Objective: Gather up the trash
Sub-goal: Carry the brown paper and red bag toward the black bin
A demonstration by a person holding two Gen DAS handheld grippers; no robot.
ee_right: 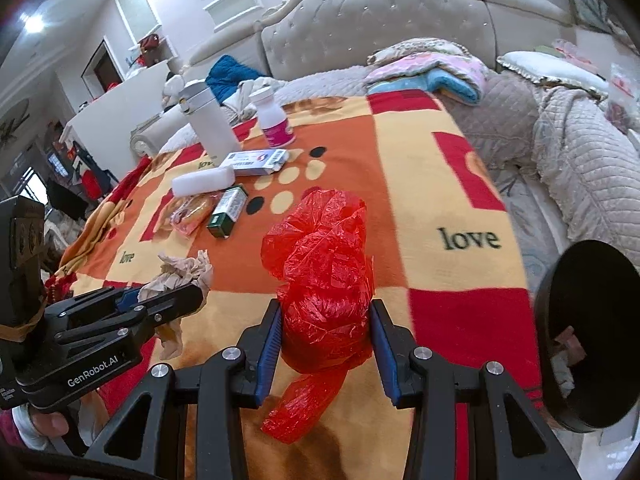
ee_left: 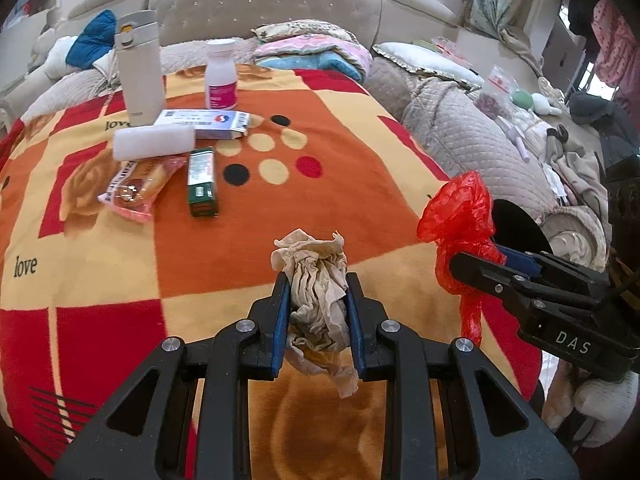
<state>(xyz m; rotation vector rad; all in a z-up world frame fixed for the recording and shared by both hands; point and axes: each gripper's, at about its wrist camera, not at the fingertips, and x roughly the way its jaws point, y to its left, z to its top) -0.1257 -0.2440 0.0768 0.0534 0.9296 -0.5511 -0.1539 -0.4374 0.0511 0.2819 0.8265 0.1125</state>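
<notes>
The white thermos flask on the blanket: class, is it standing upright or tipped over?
Upright. The white thermos flask stands on its base on the blanket, lid uppermost, behind the flat medicine box.

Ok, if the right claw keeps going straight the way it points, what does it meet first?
Probably the orange, red and cream patterned blanket: the right claw, gripping the crumpled red plastic bag, angles down at bare blanket. Depth is unclear.

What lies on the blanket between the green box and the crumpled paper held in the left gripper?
Nothing: in the left wrist view, only bare blanket lies between the green box and the crumpled paper in the left gripper.
</notes>
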